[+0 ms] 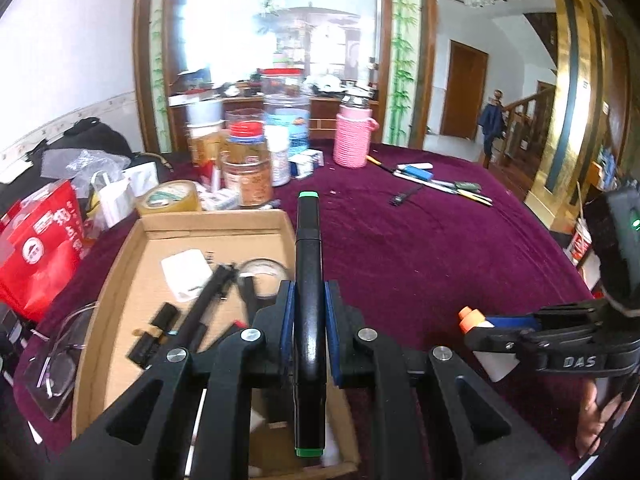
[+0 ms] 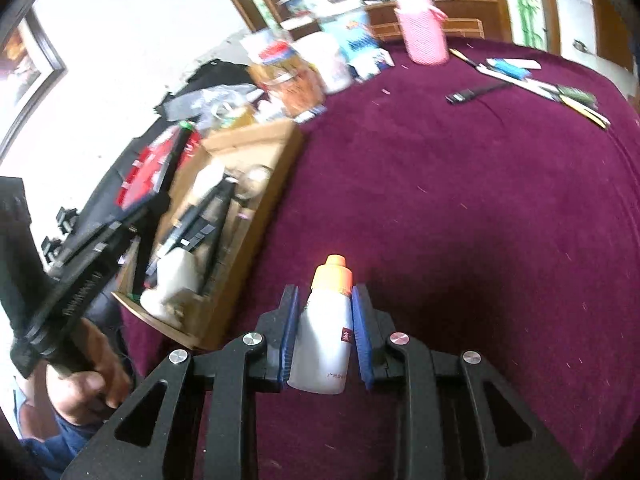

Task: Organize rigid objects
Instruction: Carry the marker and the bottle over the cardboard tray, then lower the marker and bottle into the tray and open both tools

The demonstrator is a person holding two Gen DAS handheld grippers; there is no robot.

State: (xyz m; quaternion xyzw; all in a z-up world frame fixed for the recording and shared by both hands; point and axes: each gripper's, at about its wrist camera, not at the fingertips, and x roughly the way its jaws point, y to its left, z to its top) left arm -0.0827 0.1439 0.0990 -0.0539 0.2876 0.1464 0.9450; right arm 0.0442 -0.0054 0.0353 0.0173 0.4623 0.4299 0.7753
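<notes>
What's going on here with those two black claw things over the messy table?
A person is tidying small items into a cardboard box on a purple-covered table. The left claw is shut on a black marker with green ends, held above the box's edge. The right claw carries a small white bottle with an orange cap over the cloth, beside the box. More pens wait at the far side.

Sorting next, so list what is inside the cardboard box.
Inside the cardboard box: a white card, a clear tape roll, black rods. The left claw and its marker hide the near corner.

Bright daylight, blown-out glare, fisheye bending, motion blur
</notes>
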